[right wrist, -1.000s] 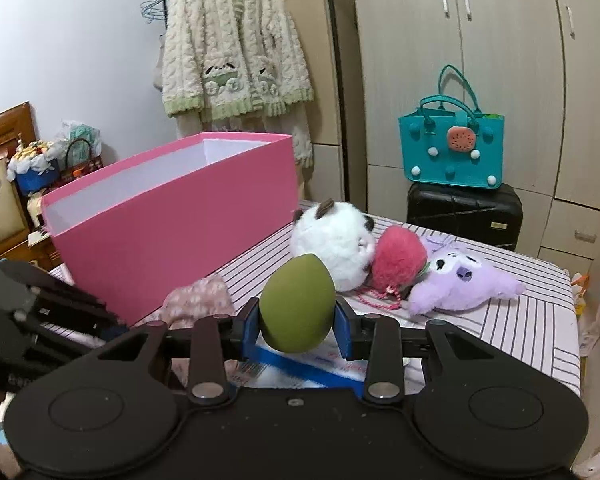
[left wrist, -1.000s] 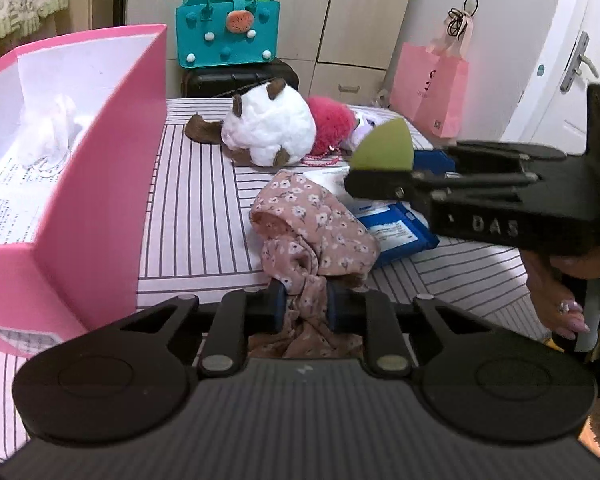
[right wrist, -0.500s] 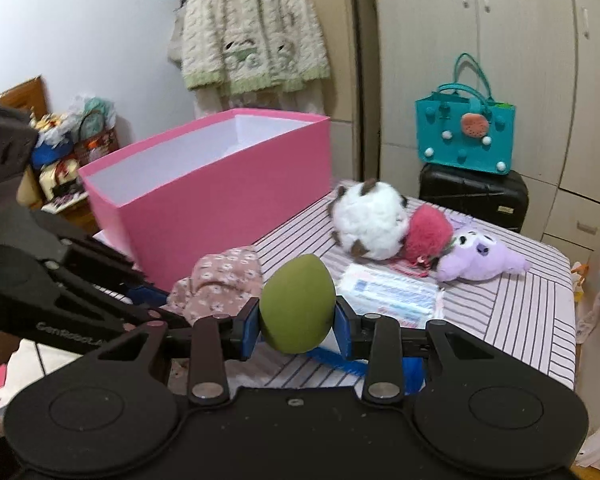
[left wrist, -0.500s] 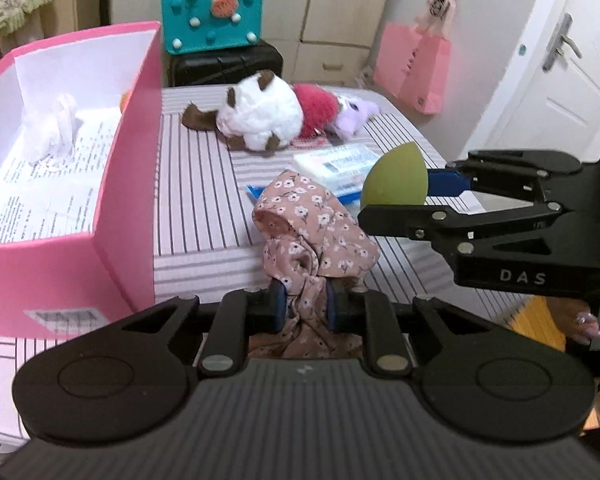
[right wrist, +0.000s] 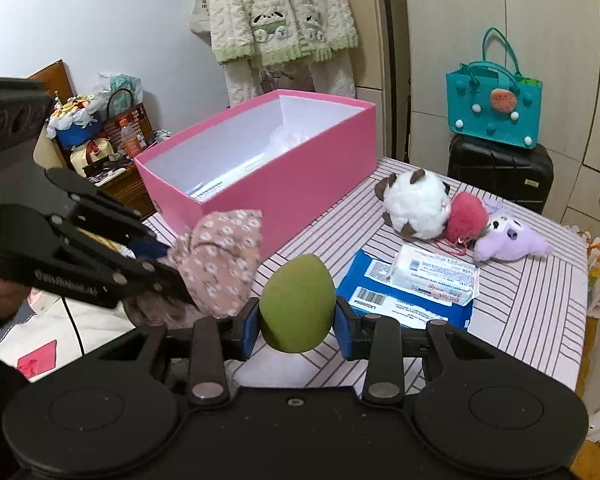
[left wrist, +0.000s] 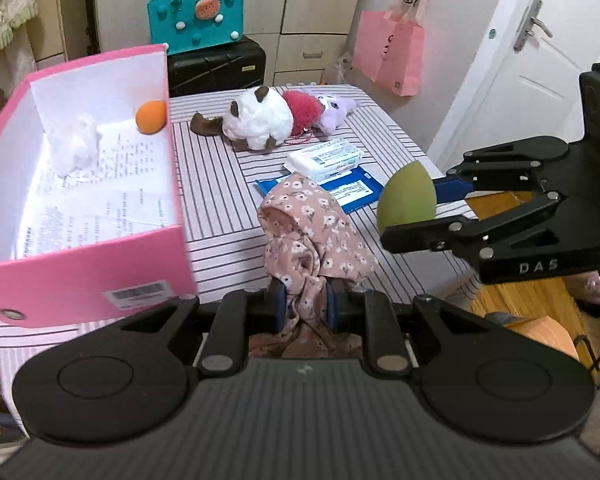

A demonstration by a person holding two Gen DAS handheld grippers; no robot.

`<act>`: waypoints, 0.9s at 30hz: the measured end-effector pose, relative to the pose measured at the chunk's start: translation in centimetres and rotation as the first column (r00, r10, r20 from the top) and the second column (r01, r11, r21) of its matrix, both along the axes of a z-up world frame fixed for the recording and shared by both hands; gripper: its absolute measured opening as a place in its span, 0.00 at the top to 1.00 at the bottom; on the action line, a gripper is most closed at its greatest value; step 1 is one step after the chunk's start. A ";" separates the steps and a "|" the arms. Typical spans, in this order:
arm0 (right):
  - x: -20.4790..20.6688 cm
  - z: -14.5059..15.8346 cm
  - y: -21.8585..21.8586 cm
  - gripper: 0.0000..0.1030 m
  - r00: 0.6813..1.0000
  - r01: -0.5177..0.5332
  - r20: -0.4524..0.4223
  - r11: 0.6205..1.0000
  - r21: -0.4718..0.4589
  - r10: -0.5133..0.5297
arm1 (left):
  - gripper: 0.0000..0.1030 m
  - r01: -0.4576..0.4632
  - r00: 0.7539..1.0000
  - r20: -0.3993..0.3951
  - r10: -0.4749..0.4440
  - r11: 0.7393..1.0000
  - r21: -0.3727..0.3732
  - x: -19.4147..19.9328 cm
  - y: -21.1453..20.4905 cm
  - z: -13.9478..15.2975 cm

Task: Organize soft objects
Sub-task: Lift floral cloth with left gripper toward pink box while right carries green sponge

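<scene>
My left gripper (left wrist: 302,305) is shut on a pink floral cloth (left wrist: 312,236), held above the near edge of the striped table (left wrist: 212,184); the cloth also shows in the right wrist view (right wrist: 220,256). My right gripper (right wrist: 296,322) is shut on a green egg-shaped sponge (right wrist: 297,303), which also shows at the right of the left wrist view (left wrist: 406,200). The open pink box (left wrist: 92,272) stands at the left of the table and holds an orange ball (left wrist: 151,117) and a white fluffy item (left wrist: 78,142).
A white plush (left wrist: 260,120), a red pompom (left wrist: 302,106) and a purple plush (left wrist: 334,110) lie at the table's far side. A white packet (left wrist: 324,158) and a blue packet (left wrist: 352,192) lie mid-table. A black suitcase (left wrist: 216,66) with a teal bag (left wrist: 196,12) stands behind.
Both grippers have risen and pulled back with their loads, so the box's inside and the orange ball have come into view. The green sponge sits lower right in the left wrist view.
</scene>
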State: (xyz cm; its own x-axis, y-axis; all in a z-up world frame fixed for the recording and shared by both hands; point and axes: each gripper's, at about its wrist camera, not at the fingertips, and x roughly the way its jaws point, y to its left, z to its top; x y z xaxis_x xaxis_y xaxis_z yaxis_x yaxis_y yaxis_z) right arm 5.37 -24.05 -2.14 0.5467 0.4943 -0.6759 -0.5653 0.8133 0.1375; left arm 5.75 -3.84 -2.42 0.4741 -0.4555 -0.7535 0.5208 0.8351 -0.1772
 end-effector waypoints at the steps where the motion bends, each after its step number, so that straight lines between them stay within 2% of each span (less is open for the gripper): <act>1: -0.1 0.3 0.2 0.58 1.000 -0.003 -0.004 1.000 -0.003 0.003 | 0.82 0.007 1.000 -0.003 -0.007 1.000 -0.002 -0.1 0.5 0.5; 7: -0.2 2.3 1.8 0.58 0.999 -0.036 -0.026 0.999 -0.005 0.036 | 0.82 0.024 1.000 -0.016 -0.024 1.000 0.000 -0.4 3.5 3.0; 10: 0.1 3.1 2.8 0.58 0.999 -0.048 -0.020 0.999 0.003 0.048 | 0.82 0.028 0.996 -0.079 -0.035 0.996 -0.082 0.4 5.9 4.2; 12: 0.5 3.5 3.6 0.58 0.998 -0.063 -0.006 0.998 -0.001 0.063 | 0.82 0.017 0.997 -0.079 -0.024 0.995 -0.095 0.8 6.9 4.8; 14: 0.9 3.8 4.3 0.58 0.997 -0.079 0.003 0.997 0.000 0.079 | 0.82 -0.003 1.000 -0.028 0.001 0.998 -0.066 0.9 7.9 5.5; 20: 3.3 5.0 7.0 0.57 0.989 -0.141 0.050 0.990 0.015 0.141 | 0.82 -0.053 0.998 0.028 0.054 0.997 -0.050 2.7 10.2 6.7; 24: 5.8 5.8 9.2 0.57 0.979 -0.185 0.087 0.983 0.010 0.184 | 0.82 -0.085 0.996 0.030 0.086 0.996 -0.034 5.1 11.1 6.7; 27: 8.0 5.9 11.0 0.57 0.969 -0.207 0.133 0.978 -0.031 0.209 | 0.82 -0.120 0.992 0.048 0.119 0.993 0.019 7.9 11.1 6.2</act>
State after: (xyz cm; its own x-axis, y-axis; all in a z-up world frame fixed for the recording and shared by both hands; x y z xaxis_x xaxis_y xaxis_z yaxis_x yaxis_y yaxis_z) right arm 13.40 -13.04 3.78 0.5198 0.5957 -0.6124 -0.7347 0.6774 0.0354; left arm 13.65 7.30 3.82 0.5590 -0.3770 -0.7385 0.4243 0.8953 -0.1359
